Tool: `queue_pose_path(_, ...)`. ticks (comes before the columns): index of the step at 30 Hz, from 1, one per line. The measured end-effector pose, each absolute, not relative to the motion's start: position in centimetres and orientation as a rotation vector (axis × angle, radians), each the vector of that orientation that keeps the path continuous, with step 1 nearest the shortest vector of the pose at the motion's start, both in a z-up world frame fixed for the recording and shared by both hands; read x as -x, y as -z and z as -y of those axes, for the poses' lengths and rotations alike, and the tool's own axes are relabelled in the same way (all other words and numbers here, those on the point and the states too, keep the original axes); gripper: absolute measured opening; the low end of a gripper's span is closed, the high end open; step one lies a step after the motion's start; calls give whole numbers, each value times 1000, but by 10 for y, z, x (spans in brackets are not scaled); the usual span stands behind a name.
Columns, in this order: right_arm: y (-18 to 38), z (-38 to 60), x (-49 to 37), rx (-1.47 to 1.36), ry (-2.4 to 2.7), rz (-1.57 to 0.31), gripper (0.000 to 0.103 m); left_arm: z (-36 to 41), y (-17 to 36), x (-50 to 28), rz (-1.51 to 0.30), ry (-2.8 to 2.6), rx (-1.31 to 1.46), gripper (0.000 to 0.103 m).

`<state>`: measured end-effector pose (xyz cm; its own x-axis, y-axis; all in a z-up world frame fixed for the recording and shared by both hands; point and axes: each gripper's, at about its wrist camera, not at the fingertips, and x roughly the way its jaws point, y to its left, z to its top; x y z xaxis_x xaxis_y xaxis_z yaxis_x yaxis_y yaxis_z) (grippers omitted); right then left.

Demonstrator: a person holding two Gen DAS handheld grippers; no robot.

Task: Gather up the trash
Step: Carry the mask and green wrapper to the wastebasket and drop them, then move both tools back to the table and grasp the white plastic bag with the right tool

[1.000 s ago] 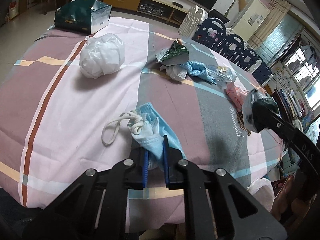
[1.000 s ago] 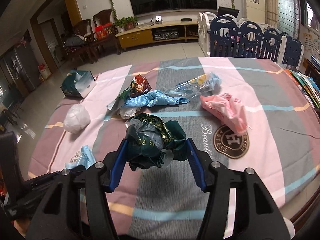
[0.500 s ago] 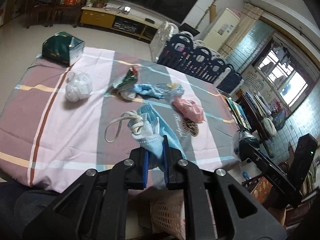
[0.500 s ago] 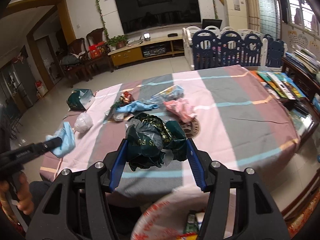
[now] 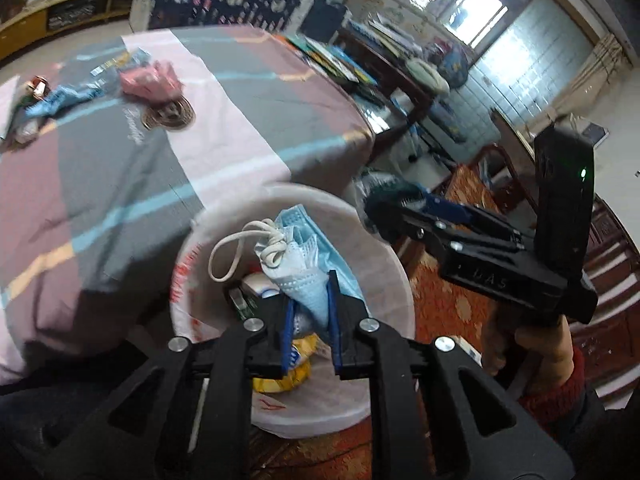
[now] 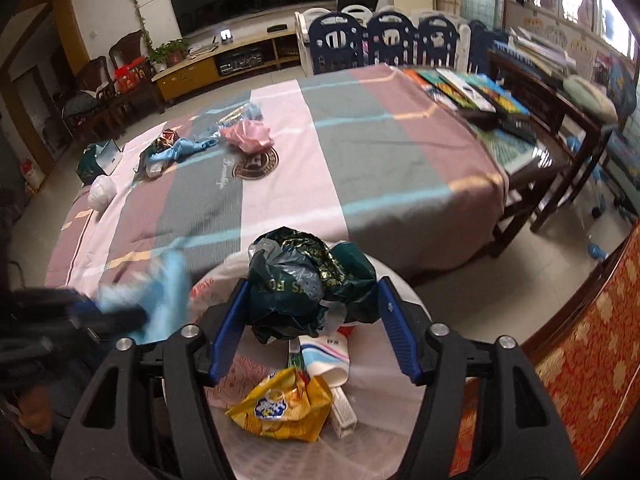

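Trash is held in both grippers above a white-lined waste bin [image 5: 384, 264] that stands beside the covered table [image 5: 224, 120].

In the left wrist view, the left gripper [image 5: 310, 300] is closed narrowly on a blue face mask [image 5: 304, 264], which is pinched between the blue pads. The white ear loop [image 5: 236, 252] hangs free ahead of the jaws and to their left. Directly beyond and under the jaws the bin opening is seen, with a yellow packet [image 5: 296, 368] inside. To the right of the jaws the right gripper [image 5: 380, 204] is seen with a dark green bag at its tips. On its black body the letters "UAS" can be partly read.

In the right wrist view, the right gripper [image 6: 316, 316] has just been opening, and its jaws stand wide. The crumpled dark green bag [image 6: 304, 280] is between them, but whether the pads touch it cannot be told. Pale letters like "S RO" are read on the bag; the rest is folded away. Below the jaws lies a yellow snack packet [image 6: 280, 408] with a round blue logo, not readable. On the table cloth, far ahead of the jaws, a round brown emblem [image 6: 256, 164] with an "H" is printed.

The risk is judged to be 2-fold: the light bag could drift past the rim on release, and the ear loop could catch on a jaw, so that the mask would not drop.
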<state>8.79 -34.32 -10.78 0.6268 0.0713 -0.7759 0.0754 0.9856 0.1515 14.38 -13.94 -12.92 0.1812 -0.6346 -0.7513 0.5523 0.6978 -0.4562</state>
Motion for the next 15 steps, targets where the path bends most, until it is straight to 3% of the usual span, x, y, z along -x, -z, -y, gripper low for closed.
queue_pose_path(1, 108, 347, -85, -203, 11, -885, 74, 147, 139, -142, -1147, 852, 74, 31)
queue_pose_path(2, 107, 351, -83, -227, 20, -872, 79, 151, 145, -141, -1174, 851, 58, 52)
queue_pose_path(5, 98, 358, -82, -301, 24, -831, 83, 145, 146, -141, -1144, 813, 49, 74)
queue_pose_path(8, 90, 359, -85, -327, 40, -798, 85, 122, 141, -149, -1113, 748, 98, 84)
queue_pose_path(15, 87, 323, -109, -319, -9, -792, 89, 18, 120, -169, -938, 341, 148, 84)
